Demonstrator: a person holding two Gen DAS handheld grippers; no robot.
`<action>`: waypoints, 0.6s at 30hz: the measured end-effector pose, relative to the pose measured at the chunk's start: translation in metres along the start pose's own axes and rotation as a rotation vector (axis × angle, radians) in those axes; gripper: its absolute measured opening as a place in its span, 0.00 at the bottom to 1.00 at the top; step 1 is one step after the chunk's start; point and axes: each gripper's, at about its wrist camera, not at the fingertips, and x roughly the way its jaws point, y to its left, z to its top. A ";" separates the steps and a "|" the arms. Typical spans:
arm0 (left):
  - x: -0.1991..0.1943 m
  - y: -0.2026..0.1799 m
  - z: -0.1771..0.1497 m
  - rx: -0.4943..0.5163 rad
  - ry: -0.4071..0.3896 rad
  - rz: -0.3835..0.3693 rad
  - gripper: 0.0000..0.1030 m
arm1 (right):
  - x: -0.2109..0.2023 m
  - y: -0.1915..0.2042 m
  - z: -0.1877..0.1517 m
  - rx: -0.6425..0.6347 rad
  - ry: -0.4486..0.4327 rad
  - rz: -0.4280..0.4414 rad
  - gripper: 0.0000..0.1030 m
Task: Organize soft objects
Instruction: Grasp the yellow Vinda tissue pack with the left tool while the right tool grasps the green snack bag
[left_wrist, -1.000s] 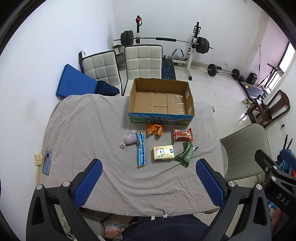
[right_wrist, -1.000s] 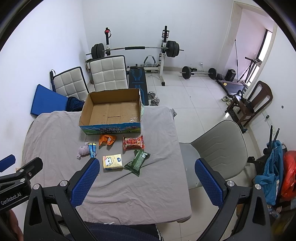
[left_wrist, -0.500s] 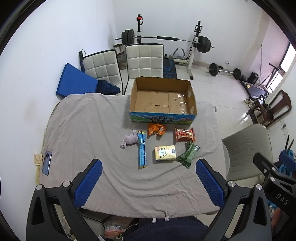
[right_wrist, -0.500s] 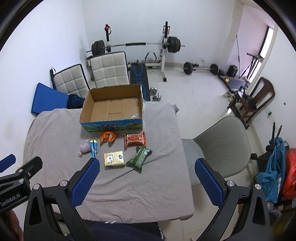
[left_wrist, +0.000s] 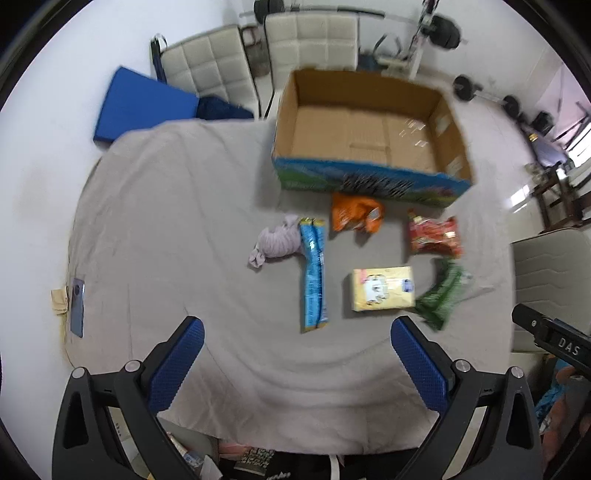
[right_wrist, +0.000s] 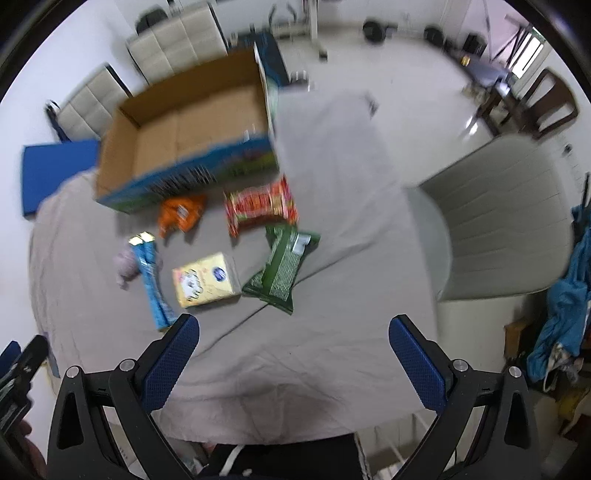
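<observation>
An open cardboard box (left_wrist: 369, 122) stands at the far side of a grey-clothed table (left_wrist: 166, 206). In front of it lie a lilac soft toy (left_wrist: 277, 242), a long blue packet (left_wrist: 314, 273), an orange packet (left_wrist: 354, 212), a red packet (left_wrist: 434, 236), a yellow tissue pack (left_wrist: 382, 288) and a green packet (left_wrist: 441, 293). My left gripper (left_wrist: 297, 358) is open and empty above the near table edge. My right gripper (right_wrist: 293, 356) is open and empty, near the yellow pack (right_wrist: 205, 280) and green packet (right_wrist: 282, 264). The box (right_wrist: 184, 136) is empty.
A phone (left_wrist: 77, 308) lies at the table's left edge. A grey chair (right_wrist: 506, 218) stands to the right of the table. Two white padded chairs (left_wrist: 258, 55) and a blue mat (left_wrist: 142, 105) are behind it. Weights lie on the floor beyond.
Both grippers have moved forward and down toward the table, so the box and packets look larger. The views are motion-blurred. Nothing on the table has moved.
</observation>
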 end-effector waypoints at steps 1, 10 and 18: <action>0.015 -0.001 0.005 -0.006 0.020 -0.010 1.00 | 0.021 0.001 0.005 0.006 0.029 -0.002 1.00; 0.109 -0.052 0.026 0.174 0.110 -0.052 1.00 | 0.180 0.009 0.047 0.070 0.260 0.019 0.95; 0.144 -0.106 0.013 0.508 0.173 -0.062 1.00 | 0.240 0.009 0.041 0.019 0.380 0.040 0.51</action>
